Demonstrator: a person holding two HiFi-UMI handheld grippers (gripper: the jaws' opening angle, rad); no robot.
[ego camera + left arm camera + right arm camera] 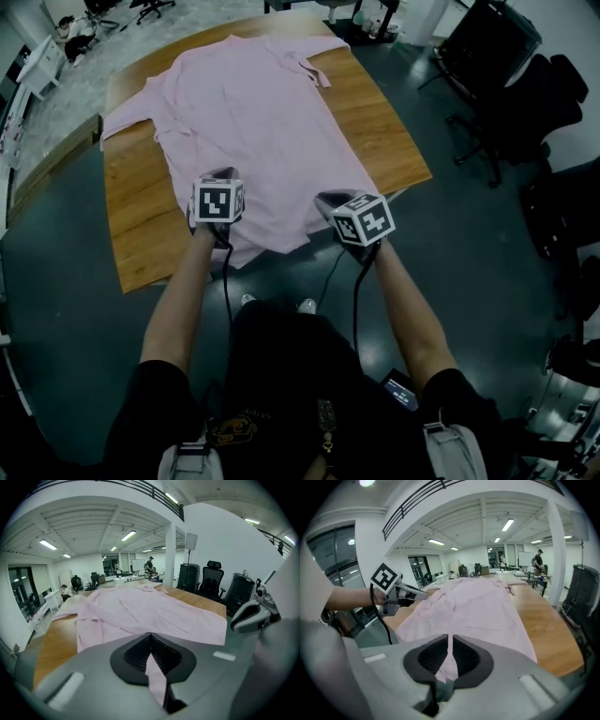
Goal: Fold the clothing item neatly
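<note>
Appears to be at the start of the first fold: pinching the near hem of the pink shirt [262, 122], spread flat on the wooden table [141, 234], with the left gripper [217, 180] at 7 o'clock and the right gripper [330, 200] at 5 o'clock, jaws of each pressed together on a thin tuck of cloth. Probably calls next for lifting both corners evenly and carrying them toward the collar at 12 o'clock. Set in a large open office, with dark floor around and a black office chair [506, 84] at 2 o'clock.

Shirt [262, 122]: one, ahead of both grippers. Bench [141, 239]: one. Grippers: two, left gripper [151, 641] and right gripper [450, 644]. Marker cubes: two, one per gripper. Chair [551, 103]: one clearly seen, beyond the right gripper.
</note>
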